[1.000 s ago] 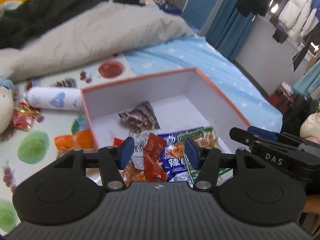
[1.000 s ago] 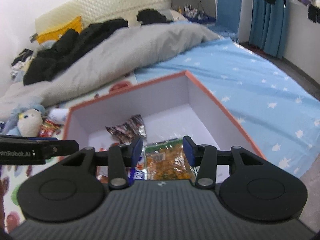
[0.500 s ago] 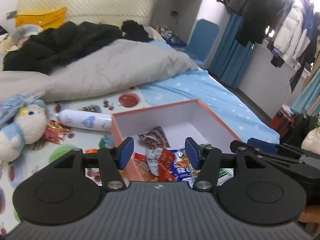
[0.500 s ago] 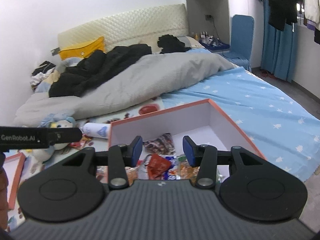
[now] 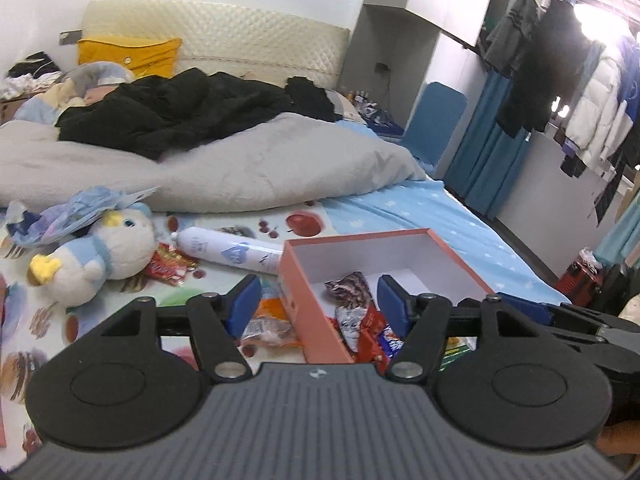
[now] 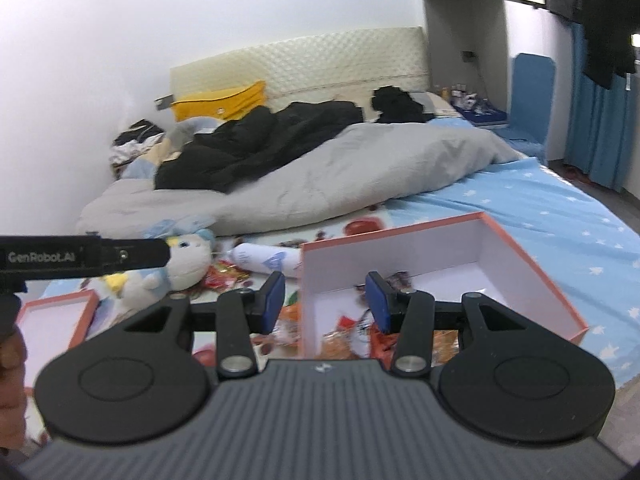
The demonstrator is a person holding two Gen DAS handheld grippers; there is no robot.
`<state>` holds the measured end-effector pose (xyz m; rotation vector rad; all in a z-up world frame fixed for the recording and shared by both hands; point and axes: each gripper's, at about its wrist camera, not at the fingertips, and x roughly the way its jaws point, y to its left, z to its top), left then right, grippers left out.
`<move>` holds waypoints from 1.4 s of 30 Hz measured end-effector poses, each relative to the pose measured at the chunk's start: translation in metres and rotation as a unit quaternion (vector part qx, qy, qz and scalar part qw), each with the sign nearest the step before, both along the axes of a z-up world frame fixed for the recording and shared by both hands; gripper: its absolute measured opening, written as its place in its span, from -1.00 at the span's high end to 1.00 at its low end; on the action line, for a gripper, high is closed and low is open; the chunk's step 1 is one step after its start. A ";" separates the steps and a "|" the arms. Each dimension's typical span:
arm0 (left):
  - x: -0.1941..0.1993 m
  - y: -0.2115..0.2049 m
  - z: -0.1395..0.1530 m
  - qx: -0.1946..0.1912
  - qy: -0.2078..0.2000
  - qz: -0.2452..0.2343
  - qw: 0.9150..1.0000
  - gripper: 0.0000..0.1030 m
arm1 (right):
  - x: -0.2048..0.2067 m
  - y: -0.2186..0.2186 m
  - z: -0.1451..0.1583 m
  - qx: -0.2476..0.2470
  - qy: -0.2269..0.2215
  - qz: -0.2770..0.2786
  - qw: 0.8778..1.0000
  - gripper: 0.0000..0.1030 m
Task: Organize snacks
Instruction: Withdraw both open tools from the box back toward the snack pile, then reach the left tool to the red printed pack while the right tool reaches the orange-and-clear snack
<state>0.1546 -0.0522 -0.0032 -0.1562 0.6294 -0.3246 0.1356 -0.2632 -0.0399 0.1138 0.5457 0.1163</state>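
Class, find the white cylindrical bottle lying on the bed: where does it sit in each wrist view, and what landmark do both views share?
Left wrist: white bottle, centre-left, lying just left of the orange box.
Right wrist: bottle, centre, between the plush toy and the box.
Shared landmark: the box's far-left corner beside the bottle's end.

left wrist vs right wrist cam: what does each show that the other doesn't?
Left wrist only: pale puffer jacket hanging on a rail, red bag on the floor.
Right wrist only: shallow orange-rimmed box lid left of the plush.
Both: orange cardboard box with white interior holding snack packets, white cylindrical bottle, plush penguin toy, grey duvet.
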 end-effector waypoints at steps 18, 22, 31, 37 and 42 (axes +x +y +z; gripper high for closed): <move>-0.052 0.059 -0.046 0.014 0.021 0.072 0.997 -0.95 | -0.034 0.059 -0.033 -0.007 0.032 0.079 0.996 0.08; -0.061 0.070 -0.060 0.013 0.033 0.083 0.996 -0.96 | -0.043 0.068 -0.044 -0.007 0.041 0.085 0.996 -0.47; -0.069 0.101 -0.089 0.001 0.060 0.110 0.992 -0.96 | -0.046 0.087 -0.065 -0.007 0.059 0.104 0.993 -1.00; -0.059 0.117 -0.107 -0.005 0.083 0.125 0.989 -0.96 | -0.036 0.096 -0.078 -0.003 0.077 0.103 0.992 -1.00; -0.041 0.125 -0.121 -0.010 0.097 0.127 0.987 -0.96 | -0.021 0.105 -0.085 -0.019 0.082 0.100 0.991 -1.00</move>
